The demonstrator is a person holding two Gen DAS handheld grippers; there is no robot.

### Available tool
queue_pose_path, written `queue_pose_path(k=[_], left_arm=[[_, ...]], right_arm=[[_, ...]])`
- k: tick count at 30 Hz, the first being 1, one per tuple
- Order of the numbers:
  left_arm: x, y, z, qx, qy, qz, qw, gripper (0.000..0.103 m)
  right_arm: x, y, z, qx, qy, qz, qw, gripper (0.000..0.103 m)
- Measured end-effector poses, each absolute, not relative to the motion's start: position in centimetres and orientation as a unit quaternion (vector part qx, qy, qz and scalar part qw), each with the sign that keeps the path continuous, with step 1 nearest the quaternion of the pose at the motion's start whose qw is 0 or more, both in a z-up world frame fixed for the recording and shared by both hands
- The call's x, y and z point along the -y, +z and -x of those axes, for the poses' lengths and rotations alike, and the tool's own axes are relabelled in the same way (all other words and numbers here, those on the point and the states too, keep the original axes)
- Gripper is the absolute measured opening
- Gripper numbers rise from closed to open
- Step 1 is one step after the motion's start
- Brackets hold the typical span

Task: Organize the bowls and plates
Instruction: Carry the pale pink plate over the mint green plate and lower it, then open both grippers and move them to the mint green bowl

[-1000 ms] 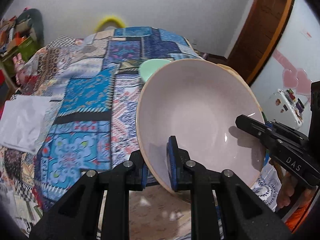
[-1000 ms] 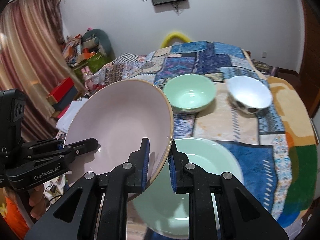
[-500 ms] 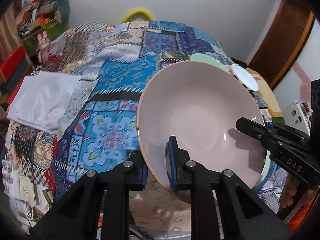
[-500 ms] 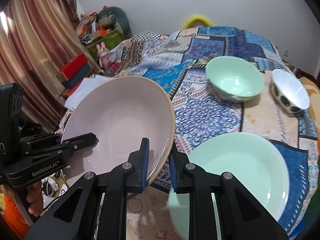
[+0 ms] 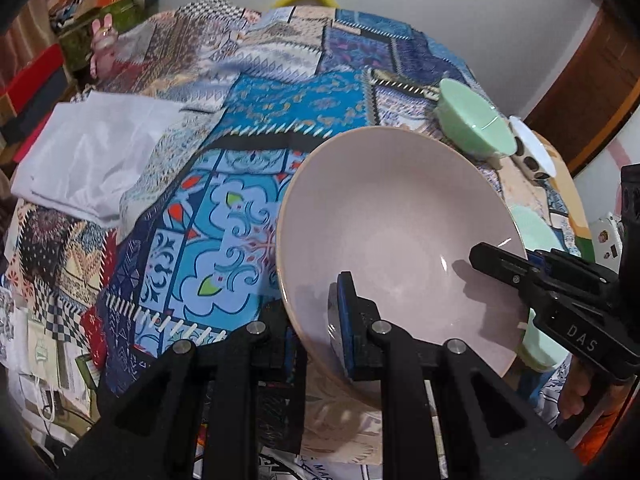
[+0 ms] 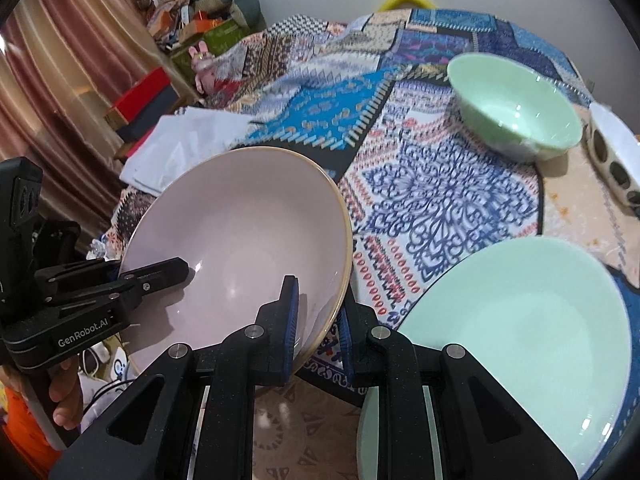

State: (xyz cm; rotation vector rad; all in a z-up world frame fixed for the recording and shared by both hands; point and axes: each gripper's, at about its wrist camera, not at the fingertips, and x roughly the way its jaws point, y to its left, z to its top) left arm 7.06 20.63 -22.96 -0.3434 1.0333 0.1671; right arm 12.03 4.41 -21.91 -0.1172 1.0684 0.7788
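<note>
Gripping opposite rims of the tilted pink bowl, the left gripper and right gripper have their fingers pinched narrow on it, holding it above the patchwork-covered surface's near edge, beside the mint plate; a mint bowl and white spotted bowl sit toward the far right edge.

Even indoor light; fisheye edges dark; right view motion-blurred; glints on bowl.

I see the bench under a patchwork cloth. On it: a green plate near right, a green bowl far right, a spotted white bowl beside it, white fabric left.
</note>
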Motion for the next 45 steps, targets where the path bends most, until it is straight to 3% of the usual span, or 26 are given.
queue_pose_path(k=[14, 18, 20, 23, 29, 34, 40, 45], left_arm=[[-20.8, -25.1, -7.1, -0.504, 0.083, 0.16, 0.845, 0.018], [-20.9, -24.6, -7.0, -0.503, 0.086, 0.156, 0.846, 0.019], [-20.9, -23.8, -6.9, -0.493, 0.089, 0.146, 0.853, 0.031], [-20.6, -22.0, -6.5, -0.469, 0.103, 0.125, 0.868, 0.049], [-19.3, -18.0, -6.6, -0.424, 0.11, 0.09, 0.895, 0.069], [-17.8, -15.9, -8.1, -0.399, 0.1, 0.079, 0.908, 0.084], [-15.4, -14.0, -11.1, -0.384, 0.079, 0.07, 0.917, 0.092], [-13.6, -13.1, -14.3, -0.376, 0.068, 0.055, 0.922, 0.093]], right_arm=[[-4.3, -21.9, -12.0, -0.498, 0.366, 0.07, 0.783, 0.02], [-3.1, -20.6, -12.3, -0.483, 0.36, 0.063, 0.796, 0.04], [-2.1, -19.7, -12.4, -0.47, 0.35, 0.058, 0.808, 0.05], [-0.6, -18.3, -12.8, -0.45, 0.336, 0.057, 0.825, 0.052], [3.1, -15.3, -14.5, -0.417, 0.306, 0.043, 0.855, 0.055], [5.5, -13.6, -15.6, -0.389, 0.28, 0.038, 0.877, 0.066], [8.2, -12.4, -17.8, -0.377, 0.257, 0.025, 0.889, 0.067], [9.7, -12.6, -20.0, -0.385, 0.251, 0.002, 0.888, 0.072]])
